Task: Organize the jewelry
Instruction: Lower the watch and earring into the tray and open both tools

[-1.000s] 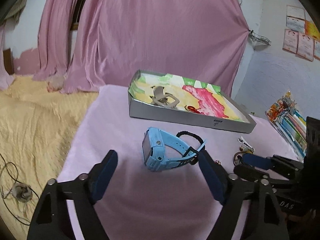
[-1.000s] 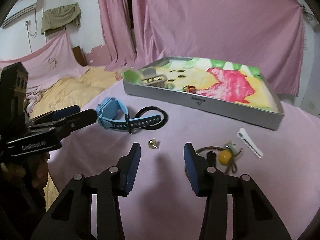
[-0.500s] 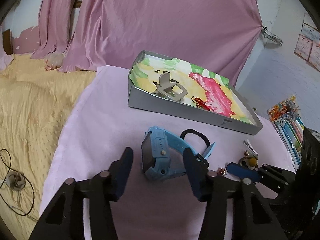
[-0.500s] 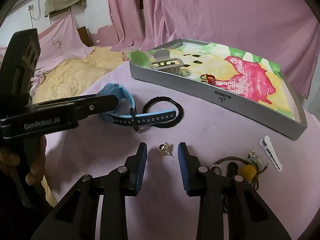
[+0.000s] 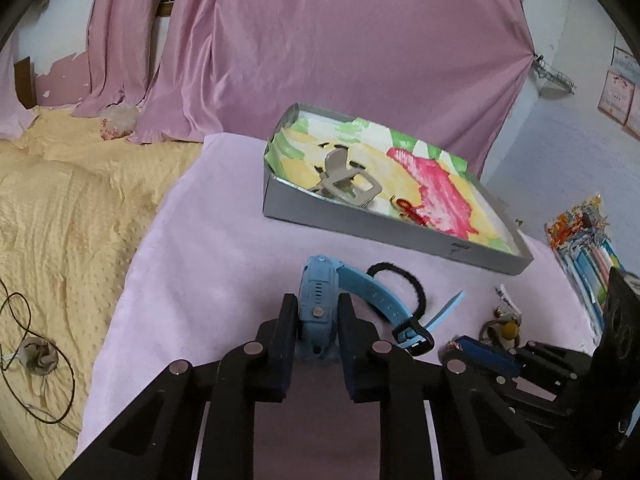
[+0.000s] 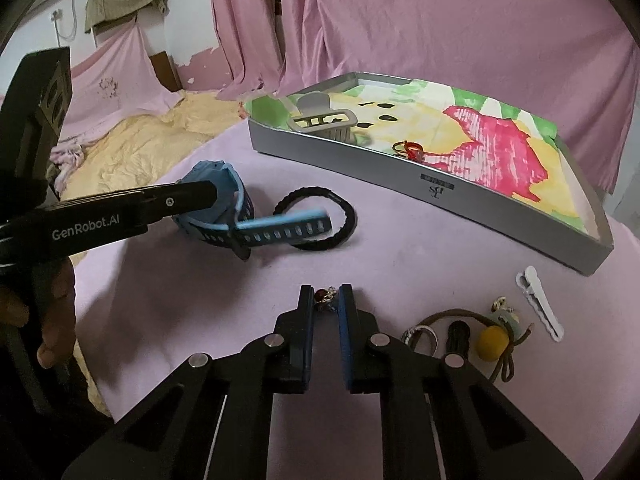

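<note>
Gripping now: our left hand-held gripper [image 5: 318, 310] has just closed on the blue watch [image 5: 320, 300]; our right hand-held gripper [image 6: 326, 300] on the small earring [image 6: 325, 298].
Done: claw clip [image 6: 326, 122], red ring [image 6: 410, 150] in the tray [image 6: 440, 192].
Left: hair ties, white clip [image 6: 540, 308] on the surface [image 6: 400, 248].

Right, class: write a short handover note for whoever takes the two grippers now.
Left gripper: jaws just closed on the blue plastic watch, still on the pink cloth.
Right gripper: jaws just closed on the small red-stoned earring.
Done: grey claw clip and red ring lie in the grey tray.
Left: black hair tie, white clip, yellow-bead tie.
</note>
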Available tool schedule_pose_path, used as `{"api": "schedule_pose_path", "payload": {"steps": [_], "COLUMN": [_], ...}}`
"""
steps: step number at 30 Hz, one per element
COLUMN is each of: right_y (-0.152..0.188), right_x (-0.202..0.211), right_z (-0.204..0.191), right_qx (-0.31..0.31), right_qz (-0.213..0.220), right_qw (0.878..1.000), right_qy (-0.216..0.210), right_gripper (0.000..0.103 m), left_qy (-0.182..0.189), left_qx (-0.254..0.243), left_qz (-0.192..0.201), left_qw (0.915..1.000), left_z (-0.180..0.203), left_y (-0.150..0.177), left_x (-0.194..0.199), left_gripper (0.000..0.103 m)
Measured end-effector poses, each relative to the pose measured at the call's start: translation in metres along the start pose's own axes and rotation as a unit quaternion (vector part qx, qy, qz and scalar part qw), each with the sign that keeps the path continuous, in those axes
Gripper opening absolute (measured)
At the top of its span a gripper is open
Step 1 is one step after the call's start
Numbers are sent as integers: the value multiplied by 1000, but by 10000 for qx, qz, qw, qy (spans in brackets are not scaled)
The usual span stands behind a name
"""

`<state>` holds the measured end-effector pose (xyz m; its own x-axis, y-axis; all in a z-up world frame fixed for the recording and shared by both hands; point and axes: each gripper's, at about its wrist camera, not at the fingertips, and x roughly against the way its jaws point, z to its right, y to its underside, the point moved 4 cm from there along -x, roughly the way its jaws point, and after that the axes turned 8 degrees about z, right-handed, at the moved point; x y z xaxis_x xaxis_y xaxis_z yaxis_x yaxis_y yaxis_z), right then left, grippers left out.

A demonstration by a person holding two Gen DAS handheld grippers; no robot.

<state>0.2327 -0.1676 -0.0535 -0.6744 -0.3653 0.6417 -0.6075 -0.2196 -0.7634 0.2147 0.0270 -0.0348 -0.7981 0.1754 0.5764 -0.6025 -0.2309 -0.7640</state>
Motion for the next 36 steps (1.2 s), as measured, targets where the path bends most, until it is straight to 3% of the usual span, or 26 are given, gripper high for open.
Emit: {"api": "schedule_pose_path", "payload": {"steps": [9, 18, 25, 36], "right_y": [-17, -59, -76, -69], "right_x": [36, 43, 15, -39], "right_z": [28, 95, 131, 151], "right_qx": [-256, -348, -428, -421], "right_qz": [670, 1069, 876, 165], "right_qw": [9974, 9928, 9943, 9986], "right_qy": [31, 402, 433, 273], "right_gripper": [10, 10, 10, 10], "left_qy": [161, 159, -54, -386], "left_qx": [92, 20, -195, -516], "left_qz": [475, 715, 433, -180], "left_qw": [9987, 9973, 9989, 9978], "left_z": [25, 68, 88, 99], "left_y": [-28, -67, -72, -57], "left_x": [6, -30, -69, -106], "left_gripper": [18, 18, 18, 19]}}
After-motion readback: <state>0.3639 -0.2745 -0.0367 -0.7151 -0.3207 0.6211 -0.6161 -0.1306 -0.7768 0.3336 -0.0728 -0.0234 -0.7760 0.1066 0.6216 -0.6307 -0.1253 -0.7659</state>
